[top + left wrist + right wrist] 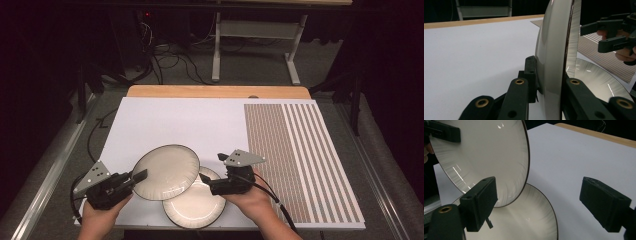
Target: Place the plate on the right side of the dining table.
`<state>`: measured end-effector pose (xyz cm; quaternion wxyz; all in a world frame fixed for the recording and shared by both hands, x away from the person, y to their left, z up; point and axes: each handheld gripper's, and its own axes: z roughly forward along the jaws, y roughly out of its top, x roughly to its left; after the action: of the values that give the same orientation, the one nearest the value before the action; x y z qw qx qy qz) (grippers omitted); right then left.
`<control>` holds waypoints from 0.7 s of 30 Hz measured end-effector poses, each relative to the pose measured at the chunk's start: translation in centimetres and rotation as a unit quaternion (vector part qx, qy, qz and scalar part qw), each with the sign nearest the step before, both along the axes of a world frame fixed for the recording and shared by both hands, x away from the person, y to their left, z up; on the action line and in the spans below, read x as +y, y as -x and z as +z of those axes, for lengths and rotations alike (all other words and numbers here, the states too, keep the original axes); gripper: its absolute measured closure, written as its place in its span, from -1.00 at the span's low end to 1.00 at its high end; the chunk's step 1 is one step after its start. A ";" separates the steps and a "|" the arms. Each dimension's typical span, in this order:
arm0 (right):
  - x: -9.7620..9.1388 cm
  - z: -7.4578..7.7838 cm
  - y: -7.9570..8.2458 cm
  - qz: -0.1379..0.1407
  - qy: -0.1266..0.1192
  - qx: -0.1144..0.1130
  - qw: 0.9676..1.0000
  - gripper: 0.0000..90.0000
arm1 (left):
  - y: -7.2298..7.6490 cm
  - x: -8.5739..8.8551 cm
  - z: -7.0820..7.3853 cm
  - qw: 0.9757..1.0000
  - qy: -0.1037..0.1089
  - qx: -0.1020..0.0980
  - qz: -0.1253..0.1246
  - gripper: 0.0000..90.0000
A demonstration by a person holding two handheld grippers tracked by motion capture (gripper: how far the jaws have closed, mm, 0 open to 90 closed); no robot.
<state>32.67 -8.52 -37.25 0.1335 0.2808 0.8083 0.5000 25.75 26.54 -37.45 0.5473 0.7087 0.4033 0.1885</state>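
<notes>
On your left, your left gripper (131,180) is clamped on the near-left rim of the upper plate (166,171) — a round, glossy, cream-white plate with a thin dark line around its edge. In the left gripper view that plate (551,57) stands edge-on between the black jaws, its smooth underside catching the light, with fine ribbed lines fanning out on its inner face. You hold it lifted off the white board (190,125), and it overlaps the upper left part of the lower plate (196,205).

That lower plate — same round shape, same dark rim, same faint radial ribbing — lies flat near the front edge of the matte white board, just right of the held one.

Further right, your right gripper (206,180) points left over the lower plate's upper edge, its square black jaws spread apart with nothing between them. In the right gripper view the gap between the jaws frames bare board and the lower plate (529,217).

At the far right a brown-and-white patterned mat (300,160) of fine blocks and stripes covers the board.
</notes>
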 end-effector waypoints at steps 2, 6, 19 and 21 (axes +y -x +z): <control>0.8 -0.1 -0.2 0.003 0.002 0.003 1.000 -0.62 | 0.0 0.0 0.0 1.000 0.001 0.000 0.000 0.77; 2.2 -0.4 -0.6 0.010 0.003 0.016 1.000 -0.49 | -0.1 0.1 -0.1 1.000 0.001 0.000 -0.003 0.77; 4.0 -1.5 -1.9 0.014 -0.011 0.054 0.998 0.11 | -0.1 0.3 -0.1 1.000 0.003 0.000 -0.006 0.77; 4.1 -1.6 -1.9 0.022 -0.014 0.058 0.998 0.31 | -0.1 0.3 -0.1 1.000 0.004 0.001 -0.006 0.77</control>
<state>34.61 -4.45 -38.80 0.0714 0.2931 0.8138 0.4968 25.87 26.87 -37.60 0.5506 0.7093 0.4004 0.1831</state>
